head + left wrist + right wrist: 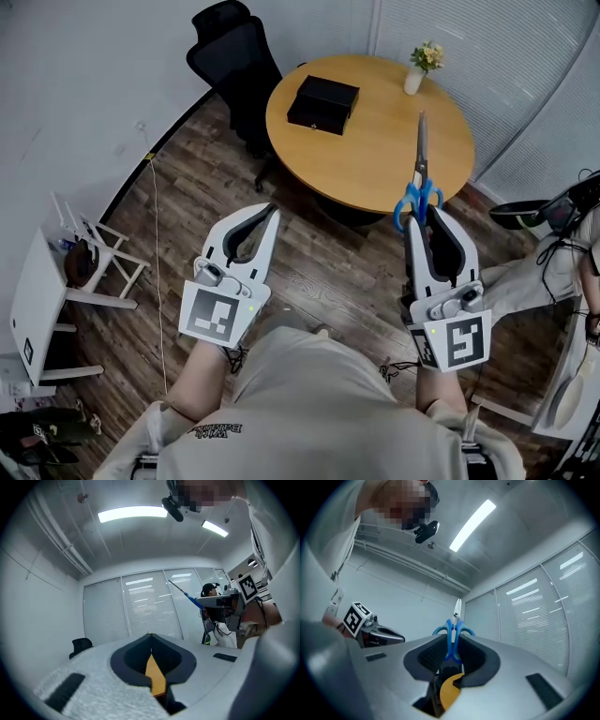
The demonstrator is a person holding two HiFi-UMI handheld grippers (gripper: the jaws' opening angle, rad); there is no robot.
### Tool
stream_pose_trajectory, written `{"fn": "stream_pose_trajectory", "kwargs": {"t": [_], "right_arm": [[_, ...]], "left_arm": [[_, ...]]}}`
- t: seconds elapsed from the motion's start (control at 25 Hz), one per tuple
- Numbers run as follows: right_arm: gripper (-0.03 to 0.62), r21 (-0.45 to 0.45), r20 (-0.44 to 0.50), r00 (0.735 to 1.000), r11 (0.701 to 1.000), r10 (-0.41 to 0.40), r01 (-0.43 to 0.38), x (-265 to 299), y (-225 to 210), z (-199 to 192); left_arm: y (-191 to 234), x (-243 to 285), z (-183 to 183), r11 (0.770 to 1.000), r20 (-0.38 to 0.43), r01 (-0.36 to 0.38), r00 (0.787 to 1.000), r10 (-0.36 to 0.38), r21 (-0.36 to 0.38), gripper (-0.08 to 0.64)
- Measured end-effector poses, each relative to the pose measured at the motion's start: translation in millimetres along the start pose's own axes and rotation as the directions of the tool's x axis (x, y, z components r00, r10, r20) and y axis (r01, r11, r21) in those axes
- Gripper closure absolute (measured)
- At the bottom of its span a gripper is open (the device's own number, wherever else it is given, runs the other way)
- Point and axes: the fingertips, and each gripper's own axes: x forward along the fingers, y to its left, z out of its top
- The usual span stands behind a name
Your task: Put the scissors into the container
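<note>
My right tool is clamped on the blue handles of the scissors. Their blades are together and point away from me over the near right part of the round wooden worktop. In the right gripper view the scissors stand upright between the jaws. My left tool is closed at the tips with nothing in it, held above the plank floor just short of the worktop's near edge. The black container lies far left on the worktop, well apart from the scissors, with bare wood all round it. A small vase of flowers stands at the far right rim. A black office chair is pushed against the worktop's far left edge. A white rack and a thin cable hem the floor on the left, and another person sits close on the right. The only markings are the black-and-white squares on the tool cubes and a print on my shirt, too small to read.
</note>
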Motion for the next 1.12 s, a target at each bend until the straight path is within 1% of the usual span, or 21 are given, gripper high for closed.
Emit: {"fn": "stream_pose_trajectory", "kwargs": {"t": [0.28,0.4,0.6,0.88,1.12], "right_arm": [[0.503,0.01,0.01,1.0,1.0,0.015,-0.015,0,-2,-4],[0.503,-0.005,0.019,1.0,1.0,0.021,-0.021,0,-5,-9],[0.503,-0.022,0.034,0.999,1.0,0.02,-0.02,7,-10,-23],[0.503,0.002,0.028,0.999,1.0,0.026,-0.026,40,-16,-49],[0.503,0.006,-0.004,1.0,1.0,0.029,-0.029,94,-15,-59]], "left_arm": [[-6,2,5,1.0,0.02,-0.006,1.0,0.006,0.008,0.539],[-7,6,5,1.0,0.058,-0.018,0.998,0.017,0.01,0.54],[-5,14,-6,0.999,0.078,-0.022,0.997,0.02,0.025,0.54],[19,39,-31,1.0,0.057,-0.022,0.998,0.021,0.021,0.539],[68,65,-41,1.0,0.04,-0.014,0.999,0.015,-0.003,0.54]]}}
